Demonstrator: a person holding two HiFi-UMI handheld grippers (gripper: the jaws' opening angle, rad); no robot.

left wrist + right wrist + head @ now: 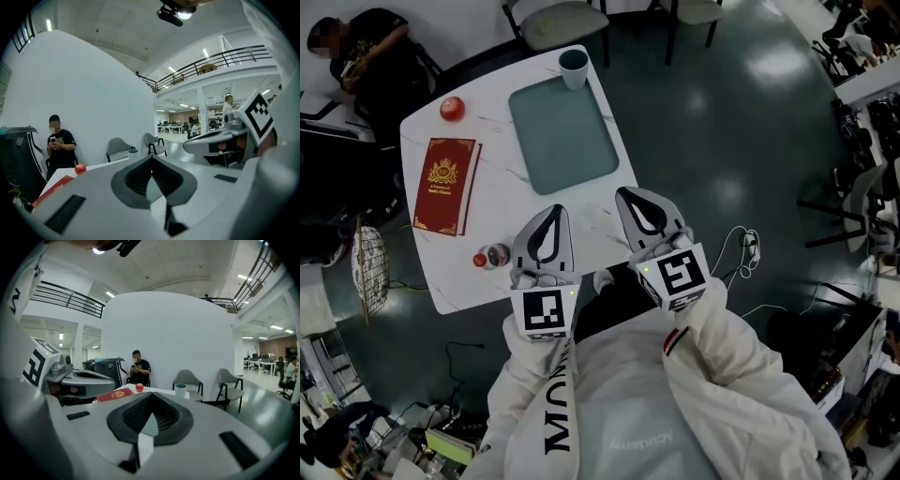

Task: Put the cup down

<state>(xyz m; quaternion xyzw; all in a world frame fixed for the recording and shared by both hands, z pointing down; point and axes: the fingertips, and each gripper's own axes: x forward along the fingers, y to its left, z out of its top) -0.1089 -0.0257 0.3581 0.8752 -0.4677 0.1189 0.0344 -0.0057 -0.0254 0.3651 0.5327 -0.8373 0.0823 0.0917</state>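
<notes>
A teal cup [574,67] stands upright on the far edge of the white table [502,202], just past the far right corner of a teal tray [562,136]. It also shows small in the left gripper view as the cup [133,152] and in the right gripper view as the cup [180,389]. My left gripper [557,210] hovers over the table's near edge, jaws shut and empty. Beside it, my right gripper [628,193] is over the near right corner, also shut on nothing. Both are far from the cup.
A red apple [453,109], a red book [445,183] and a lying bottle with a red cap [492,256] sit on the table's left half. Grey chairs [558,19] stand behind it. A seated person [366,47] is at the far left. Cables [742,246] lie on the floor at right.
</notes>
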